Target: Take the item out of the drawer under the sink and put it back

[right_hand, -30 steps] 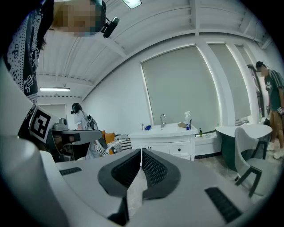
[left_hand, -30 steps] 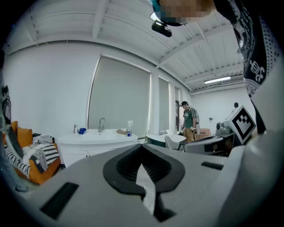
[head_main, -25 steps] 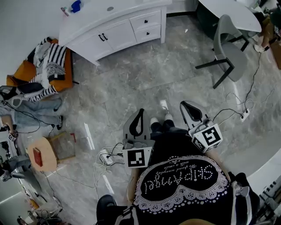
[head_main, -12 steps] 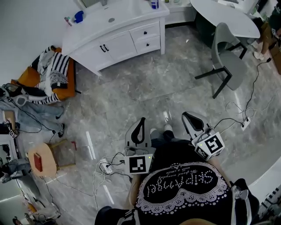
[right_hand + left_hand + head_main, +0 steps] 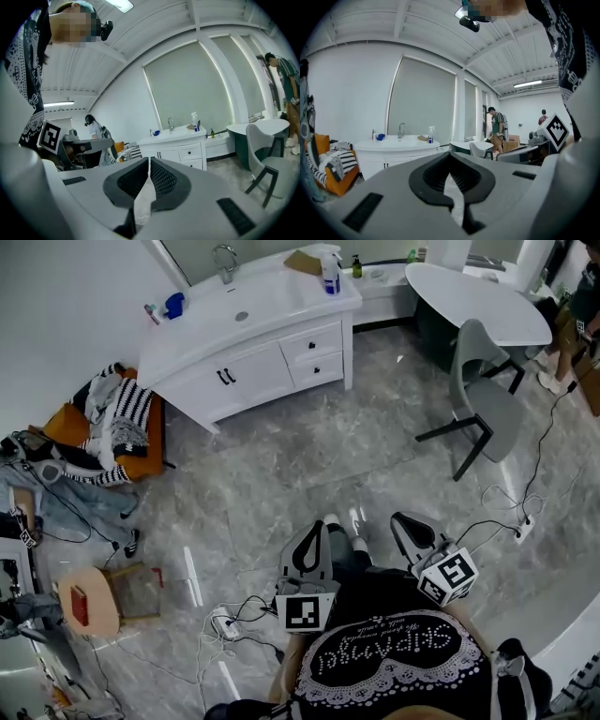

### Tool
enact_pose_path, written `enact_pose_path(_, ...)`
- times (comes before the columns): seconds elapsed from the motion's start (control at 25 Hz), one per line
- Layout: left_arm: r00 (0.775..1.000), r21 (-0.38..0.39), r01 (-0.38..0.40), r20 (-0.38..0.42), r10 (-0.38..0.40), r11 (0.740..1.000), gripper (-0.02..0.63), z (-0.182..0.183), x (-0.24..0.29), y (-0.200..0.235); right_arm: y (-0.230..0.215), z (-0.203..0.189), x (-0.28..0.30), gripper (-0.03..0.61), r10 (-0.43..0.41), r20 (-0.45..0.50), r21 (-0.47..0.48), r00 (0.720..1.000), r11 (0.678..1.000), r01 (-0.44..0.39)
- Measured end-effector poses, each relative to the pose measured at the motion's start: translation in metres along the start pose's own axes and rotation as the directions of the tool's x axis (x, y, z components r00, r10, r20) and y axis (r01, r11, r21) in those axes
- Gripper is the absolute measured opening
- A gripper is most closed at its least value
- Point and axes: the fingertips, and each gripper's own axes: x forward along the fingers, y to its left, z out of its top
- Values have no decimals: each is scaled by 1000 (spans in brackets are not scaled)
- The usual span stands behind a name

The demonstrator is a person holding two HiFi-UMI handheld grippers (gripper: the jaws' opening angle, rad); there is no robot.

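The white sink cabinet [image 5: 253, 334] stands across the floor at the top of the head view, with its two small drawers [image 5: 316, 354] closed, on the right under the counter. No item from the drawer shows. My left gripper [image 5: 313, 529] and right gripper [image 5: 403, 520] are held side by side over the grey floor, far short of the cabinet and pointing toward it. In the left gripper view the left gripper [image 5: 450, 154] has its jaws together with nothing between them. The right gripper [image 5: 149, 160] is likewise shut and empty, and the cabinet [image 5: 178, 149] lies ahead of it.
A grey chair [image 5: 483, 381] and a round white table [image 5: 478, 287] stand at the right. An orange seat piled with clothes [image 5: 108, 418] is left of the cabinet. Cables and a power strip [image 5: 230, 592] lie by the person's feet. A spray bottle [image 5: 330, 271] stands on the counter.
The person has walked toward the cabinet, so the sink counter and faucet have come fully into the head view. Both grippers have moved forward with the person and stayed shut.
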Motion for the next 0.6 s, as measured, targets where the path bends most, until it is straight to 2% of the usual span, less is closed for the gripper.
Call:
enact_pose_path(0.16,1000,-2,18,-12,-18,1000,3,-1,19,12,-8,1,18,26,-11,-7,-2,1000,1000,11)
enact_pose_path(0.44,997,74,76,8,-77,994,3,27,61,41,-12,25,64,26,-44,-32,-85,999,996,41)
enact_pose_path(0.6,996,85,89,16,-91,992,3,36,76,59,-15,34,87,26,-57,-23,-74,998,996,55)
